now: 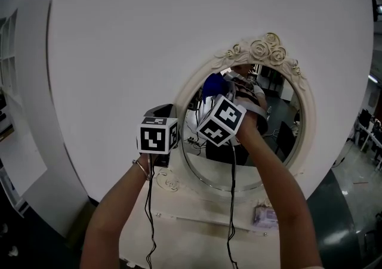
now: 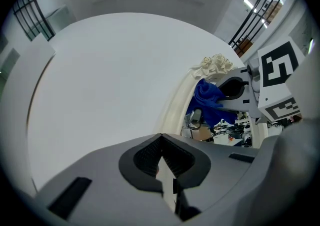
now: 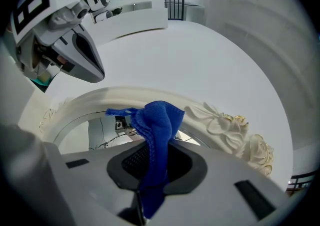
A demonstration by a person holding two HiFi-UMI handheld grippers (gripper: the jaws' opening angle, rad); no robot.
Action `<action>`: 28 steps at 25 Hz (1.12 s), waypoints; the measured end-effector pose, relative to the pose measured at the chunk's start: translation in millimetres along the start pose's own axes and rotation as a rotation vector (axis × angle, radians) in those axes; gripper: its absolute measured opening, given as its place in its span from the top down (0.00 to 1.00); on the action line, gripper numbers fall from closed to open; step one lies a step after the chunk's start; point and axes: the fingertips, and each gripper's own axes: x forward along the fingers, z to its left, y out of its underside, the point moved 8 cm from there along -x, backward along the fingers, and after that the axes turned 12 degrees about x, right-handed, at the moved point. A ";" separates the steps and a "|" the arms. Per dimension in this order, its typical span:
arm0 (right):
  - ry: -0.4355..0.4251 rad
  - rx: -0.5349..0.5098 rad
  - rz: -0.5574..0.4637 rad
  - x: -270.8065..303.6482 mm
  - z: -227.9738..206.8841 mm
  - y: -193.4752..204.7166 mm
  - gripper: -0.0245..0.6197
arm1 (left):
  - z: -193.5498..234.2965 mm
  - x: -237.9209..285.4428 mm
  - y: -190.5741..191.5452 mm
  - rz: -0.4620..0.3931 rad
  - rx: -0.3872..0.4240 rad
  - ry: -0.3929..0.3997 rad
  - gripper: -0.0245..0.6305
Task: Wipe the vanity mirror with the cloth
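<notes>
One cloth (image 3: 160,120) in right hand-held gripper (image 3: 155,162)

No words, brands or numbers can be read; only black-and-white square patterns show on the left marker cube (image 1: 158,136) and the right marker cube (image 1: 222,120).
</notes>
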 end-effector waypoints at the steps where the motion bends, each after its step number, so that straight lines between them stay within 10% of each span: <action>1: -0.003 -0.003 -0.001 0.5 3.3 -0.6 0.86 | 0.4 0.0 3.7 0.005 -0.002 0.001 0.96; 28: -0.258 -0.110 0.049 10.7 166.1 36.5 0.86 | -15.6 -19.5 144.0 0.198 -0.087 0.030 0.96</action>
